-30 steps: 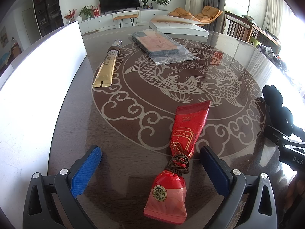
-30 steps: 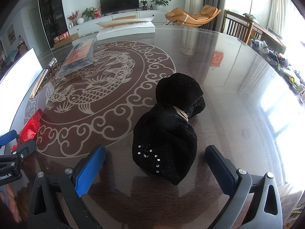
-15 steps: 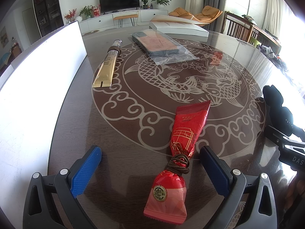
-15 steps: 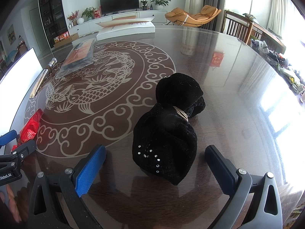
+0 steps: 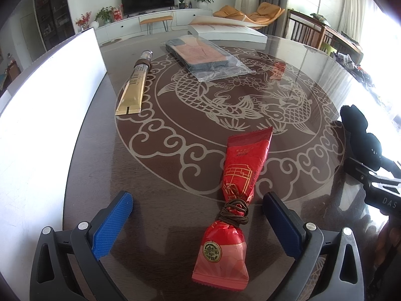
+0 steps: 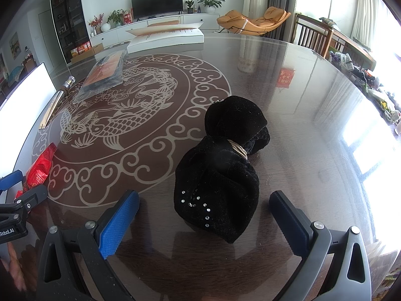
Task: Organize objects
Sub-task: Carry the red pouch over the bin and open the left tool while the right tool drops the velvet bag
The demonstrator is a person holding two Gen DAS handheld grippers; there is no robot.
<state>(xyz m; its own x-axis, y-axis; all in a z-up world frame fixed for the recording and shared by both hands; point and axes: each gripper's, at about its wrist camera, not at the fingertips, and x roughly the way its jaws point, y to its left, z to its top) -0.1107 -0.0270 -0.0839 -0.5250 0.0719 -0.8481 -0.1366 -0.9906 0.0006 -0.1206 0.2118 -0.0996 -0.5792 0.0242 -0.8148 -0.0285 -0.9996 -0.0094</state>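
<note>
While both sets of jaws stand spread wide and hold nothing, each frames one bundle, which looks like a deliberate line-up for a pick. Between the jaws of the left gripper lies the red packet, tied at its waist with a brown cord; its near end sits closer to the right jaw, and its long axis runs away from the camera, so closing across the cord would be the firmest hold, I judge. Between the jaws of the right gripper lies the black velvet pouch, cinched by a pale band, its studded near end roughly centred.

Farther out on the desk, a gold tube lies at far left beside a white board, and a clear-wrapped flat pack rests beyond the fish pattern. A white box sits at the far edge. Spacing keeps each item well apart, leaving room to reach each one singly.
</note>
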